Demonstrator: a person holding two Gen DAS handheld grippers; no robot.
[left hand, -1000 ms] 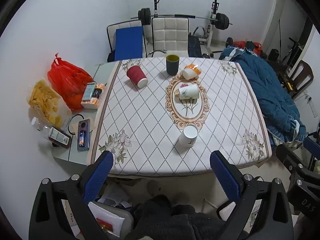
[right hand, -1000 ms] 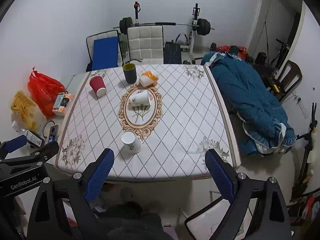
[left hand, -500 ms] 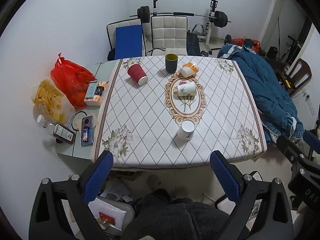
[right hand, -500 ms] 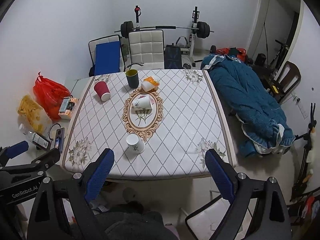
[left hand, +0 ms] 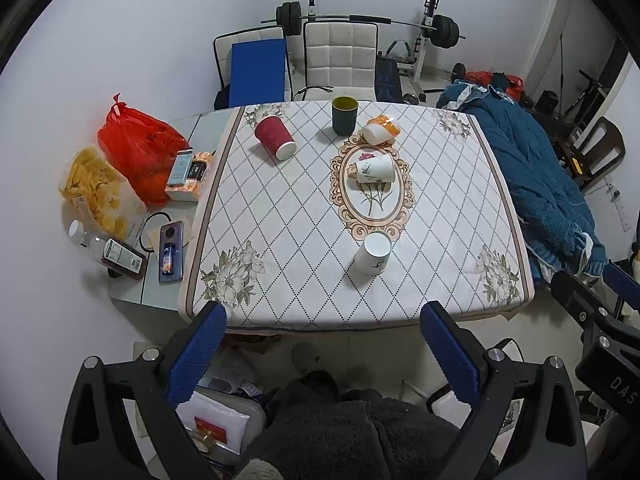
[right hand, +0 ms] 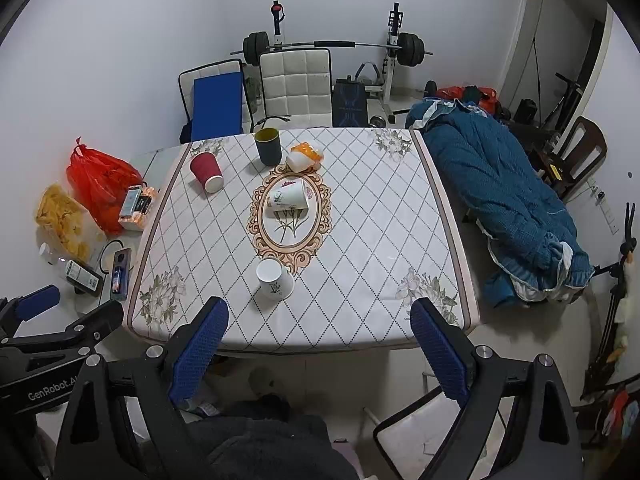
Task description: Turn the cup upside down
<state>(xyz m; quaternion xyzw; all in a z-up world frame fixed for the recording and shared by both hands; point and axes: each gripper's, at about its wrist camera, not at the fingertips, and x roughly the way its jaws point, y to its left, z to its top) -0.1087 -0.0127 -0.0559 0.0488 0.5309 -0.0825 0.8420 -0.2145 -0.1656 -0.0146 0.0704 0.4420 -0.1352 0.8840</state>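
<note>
A white cup (left hand: pixel 373 253) (right hand: pixel 274 278) stands bottom-up near the table's front edge. A second white cup (left hand: pixel 375 169) (right hand: pixel 289 196) lies on its side on the oval motif. A red paper cup (left hand: pixel 275 137) (right hand: pixel 206 171) lies on its side at the back left. A dark green cup (left hand: pixel 344 115) (right hand: pixel 268 146) stands upright at the back. My left gripper (left hand: pixel 322 346) and right gripper (right hand: pixel 318 340) are both open and empty, held back from the table's front edge, high above the floor.
The table (left hand: pixel 440 200) has a diamond-pattern cloth. An orange and white packet (left hand: pixel 382 130) lies behind the oval. A side shelf on the left holds a red bag (left hand: pixel 136 144), snacks and a phone (left hand: pixel 171 252). Chairs and a barbell rack stand behind. A blue quilt (right hand: pixel 500 200) lies at the right.
Both grippers have pulled back and up from the table, so it looks smaller and farther. The cups have not moved. Both stay open.
</note>
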